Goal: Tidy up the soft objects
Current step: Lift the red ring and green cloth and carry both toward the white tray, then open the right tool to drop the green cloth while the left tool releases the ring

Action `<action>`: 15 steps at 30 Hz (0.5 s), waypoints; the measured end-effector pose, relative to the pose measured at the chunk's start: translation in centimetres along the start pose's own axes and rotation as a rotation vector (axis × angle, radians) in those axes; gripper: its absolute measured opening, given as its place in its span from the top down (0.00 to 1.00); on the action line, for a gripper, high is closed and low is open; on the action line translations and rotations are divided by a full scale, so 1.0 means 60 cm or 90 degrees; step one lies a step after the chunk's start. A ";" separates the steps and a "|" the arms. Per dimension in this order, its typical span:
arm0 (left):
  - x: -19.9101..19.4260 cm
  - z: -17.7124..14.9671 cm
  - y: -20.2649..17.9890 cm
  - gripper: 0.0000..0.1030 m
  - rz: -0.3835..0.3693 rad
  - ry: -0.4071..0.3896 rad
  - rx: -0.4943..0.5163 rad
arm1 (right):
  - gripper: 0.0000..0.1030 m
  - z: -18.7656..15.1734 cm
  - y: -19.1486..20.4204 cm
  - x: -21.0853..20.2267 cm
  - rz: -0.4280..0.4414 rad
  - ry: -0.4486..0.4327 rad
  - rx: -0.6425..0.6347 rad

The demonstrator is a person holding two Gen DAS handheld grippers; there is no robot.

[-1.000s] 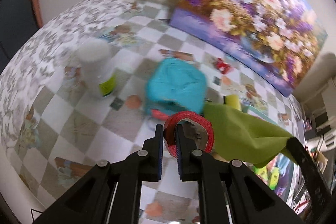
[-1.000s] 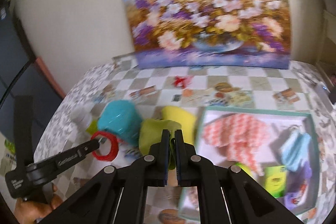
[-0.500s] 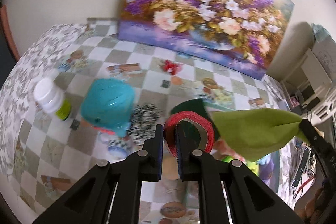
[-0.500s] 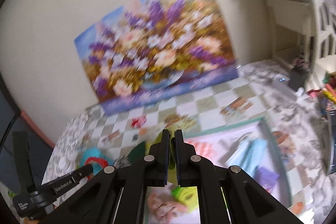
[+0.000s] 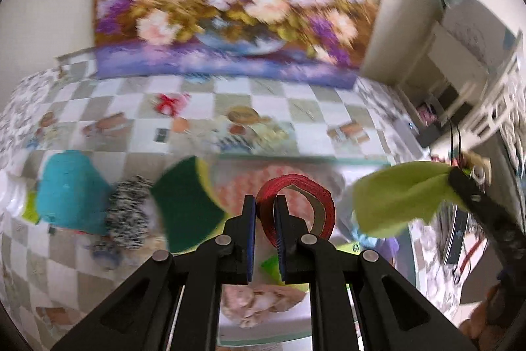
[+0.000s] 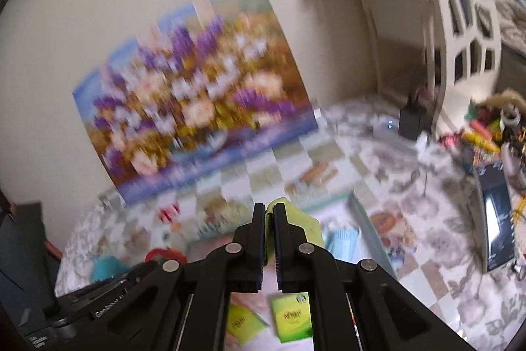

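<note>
Teal cup (image 5: 67, 193) lies far left of the left claw (image 5: 265, 213), with a speckled pad (image 5: 126, 214) and a green sponge (image 5: 184, 206) between them, all loose on the checked tablecloth (image 5: 296, 111). Judged from the task, these are items awaiting sorting. The left claw is clamped on the near rim of a red tape ring (image 5: 296, 206); the ring stands upright beyond the pads, so the grip leaves its hoop free and visible. Below and ahead of this claw lies the tray (image 5: 296, 157), its far edge running just beyond the ring; a striped pink cloth (image 5: 250, 186) already rests inside. To the right, the right claw (image 6: 269, 222) is closed on a lime cloth (image 5: 394, 196), pinched at one corner so that the rest hangs clear. In the right wrist view the tray's right wall (image 6: 365, 219) stands just right of this claw, with blue items (image 6: 342, 240) and green packets (image 6: 291, 314) under and near it. Free room in the tray appears limited; open tablecloth lies right of the wall. Both views are blurred, so fine edges cannot be confirmed.
</note>
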State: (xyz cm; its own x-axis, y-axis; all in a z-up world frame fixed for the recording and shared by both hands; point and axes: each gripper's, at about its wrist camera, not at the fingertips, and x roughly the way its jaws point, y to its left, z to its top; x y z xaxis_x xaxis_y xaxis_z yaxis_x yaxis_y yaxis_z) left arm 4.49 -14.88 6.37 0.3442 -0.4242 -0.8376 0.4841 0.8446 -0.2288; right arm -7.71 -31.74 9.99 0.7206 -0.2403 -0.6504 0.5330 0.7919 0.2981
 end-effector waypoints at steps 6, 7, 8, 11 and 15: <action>0.061 -0.027 -0.033 0.89 -0.008 0.058 0.037 | 0.94 -0.050 -0.035 0.092 -0.034 0.145 0.029; 0.070 -0.032 -0.036 0.89 -0.009 0.067 0.040 | 0.94 -0.056 -0.038 0.101 -0.037 0.159 0.030; 0.077 -0.035 -0.038 0.89 -0.008 0.073 0.041 | 0.92 -0.063 -0.041 0.109 -0.040 0.174 0.029; 0.093 -0.044 -0.040 0.89 -0.009 0.093 0.043 | 0.91 -0.076 -0.044 0.119 -0.047 0.197 0.024; 0.095 -0.046 -0.038 0.68 -0.018 0.105 0.034 | 0.91 -0.087 -0.044 0.124 -0.062 0.218 0.019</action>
State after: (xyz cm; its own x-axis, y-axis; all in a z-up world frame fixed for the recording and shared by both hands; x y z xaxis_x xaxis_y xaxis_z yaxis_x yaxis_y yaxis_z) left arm 3.11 -18.31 0.72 0.1959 -0.3840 -0.9023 0.5349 0.8131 -0.2299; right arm -6.11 -32.71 0.73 0.4778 -0.1075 -0.8719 0.6080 0.7569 0.2398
